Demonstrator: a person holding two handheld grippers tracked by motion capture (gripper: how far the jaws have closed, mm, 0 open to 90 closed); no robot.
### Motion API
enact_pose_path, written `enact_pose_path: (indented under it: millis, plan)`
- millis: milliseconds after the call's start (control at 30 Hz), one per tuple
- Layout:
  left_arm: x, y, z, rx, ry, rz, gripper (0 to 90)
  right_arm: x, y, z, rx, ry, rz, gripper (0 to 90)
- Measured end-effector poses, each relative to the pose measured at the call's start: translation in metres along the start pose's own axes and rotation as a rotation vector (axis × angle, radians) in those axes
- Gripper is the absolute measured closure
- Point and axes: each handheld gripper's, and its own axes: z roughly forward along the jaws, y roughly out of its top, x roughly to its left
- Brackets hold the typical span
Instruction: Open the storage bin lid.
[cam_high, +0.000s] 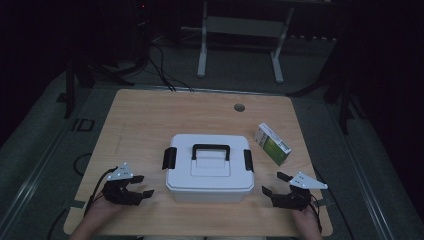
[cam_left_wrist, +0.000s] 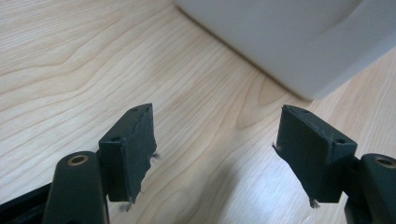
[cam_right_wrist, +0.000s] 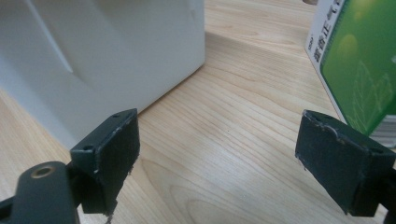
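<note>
A white lidded storage box (cam_high: 208, 167) with a black handle and black side latches sits in the middle of the wooden table (cam_high: 150, 120). To its right lies a green and white carton (cam_high: 272, 143). My left gripper (cam_high: 142, 186) rests open near the box's front left corner, nothing between its jaws. My right gripper (cam_high: 274, 184) stands open by the front right corner. In the left gripper view the box's white wall (cam_left_wrist: 299, 37) lies ahead of the open gripper (cam_left_wrist: 215, 154). In the right gripper view the box (cam_right_wrist: 102, 51) is at left and the carton (cam_right_wrist: 359, 65) at right of the gripper (cam_right_wrist: 217, 163).
A round cable hole (cam_high: 239, 107) sits near the table's far edge. Beyond the table stands a white metal frame (cam_high: 240, 40) on a dark floor, with cables (cam_high: 160, 70) trailing at the left. Bare wood lies left of the box.
</note>
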Motion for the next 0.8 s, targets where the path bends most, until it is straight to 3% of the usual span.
enact_pose_path:
  millis: [533, 800]
  plan:
    - [0.010, 0.007, -0.017, 0.204, 0.019, 0.076, 28.2, -0.008, -0.002, -0.004, 0.006, -0.009, 0.027, 13.6]
    - [0.011, 0.016, -0.025, 0.336, 0.020, 0.121, 28.2, -0.009, -0.002, -0.004, 0.005, -0.005, 0.041, 13.6]
